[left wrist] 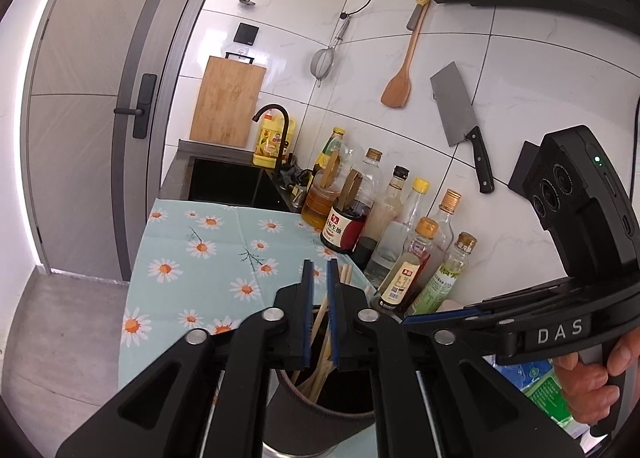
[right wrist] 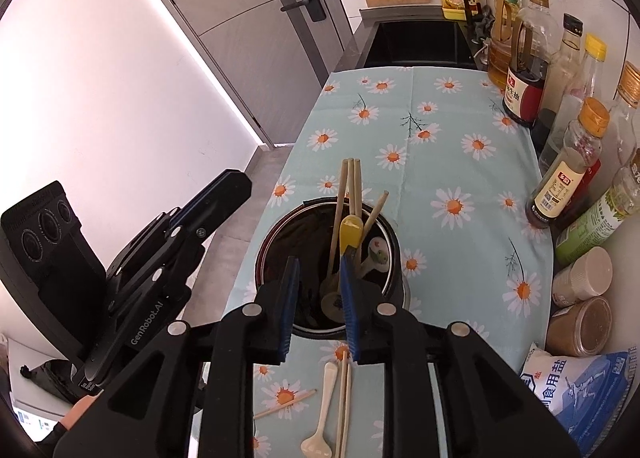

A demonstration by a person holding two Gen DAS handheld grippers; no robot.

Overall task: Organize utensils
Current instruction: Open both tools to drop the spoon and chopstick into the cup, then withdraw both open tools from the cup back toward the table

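A dark round utensil holder (right wrist: 276, 234) stands on the daisy cloth (right wrist: 440, 130). It holds several wooden chopsticks (right wrist: 352, 182), a yellow spoon (right wrist: 351, 227) and a white patterned spoon (right wrist: 376, 254). My right gripper (right wrist: 318, 282) is open just above the holder, with nothing between its fingers. On the cloth below it lie a white spoon (right wrist: 322, 410) and loose chopsticks (right wrist: 343, 402). My left gripper (left wrist: 319, 270) hovers over the holder (left wrist: 304, 414), jaws a narrow gap apart and empty. It also shows at the left of the right wrist view (right wrist: 216, 198).
Several sauce and oil bottles (right wrist: 564, 186) line the right wall side, with spice jars (right wrist: 580, 326) and a salt bag (right wrist: 588, 390). A sink (right wrist: 416, 46) with a black tap lies beyond the cloth. A cleaver (left wrist: 460, 118), wooden spatula (left wrist: 400, 78) and strainer hang on the tiles.
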